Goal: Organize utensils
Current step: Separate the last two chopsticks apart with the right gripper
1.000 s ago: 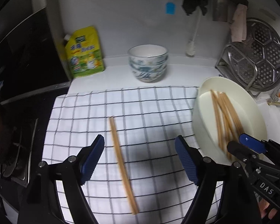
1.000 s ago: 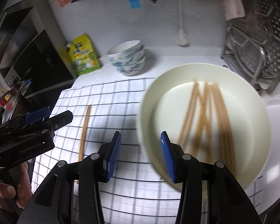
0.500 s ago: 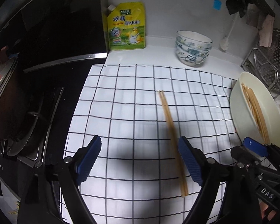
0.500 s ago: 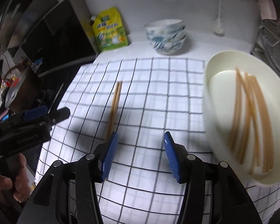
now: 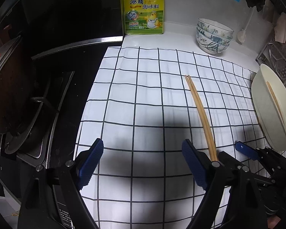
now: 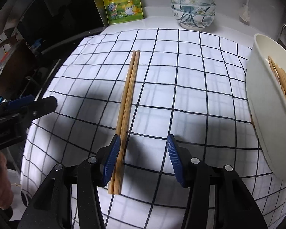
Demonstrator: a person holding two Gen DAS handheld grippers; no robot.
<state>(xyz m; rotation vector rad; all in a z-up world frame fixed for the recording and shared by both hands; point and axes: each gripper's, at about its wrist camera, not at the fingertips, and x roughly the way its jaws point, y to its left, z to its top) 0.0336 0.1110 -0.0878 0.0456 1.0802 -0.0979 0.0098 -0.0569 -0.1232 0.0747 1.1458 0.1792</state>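
Note:
A pair of wooden chopsticks (image 6: 128, 99) lies side by side on the checked cloth (image 6: 190, 76). My right gripper (image 6: 143, 147) hangs open low over their near end, which sits just inside its left pad (image 6: 112, 152); the right pad stands well clear. In the left wrist view the same pair of chopsticks (image 5: 200, 112) runs past the right finger's outer side. My left gripper (image 5: 142, 152) is wide open over bare cloth with nothing between its fingers. A cream bowl (image 6: 265, 110) at the right holds several more chopsticks (image 6: 282, 82).
A yellow seasoning pouch (image 5: 144, 11) and stacked patterned bowls (image 5: 213, 36) stand by the back wall. A black stove with a pan (image 5: 11, 95) borders the cloth on the left. A metal steamer rack (image 5: 282, 61) stands behind the cream bowl (image 5: 267, 110).
Both grippers have swung left and sunk, away from the cream bowl. The right one now straddles the near end of the chopstick pair, and its jaws stand a little wider.

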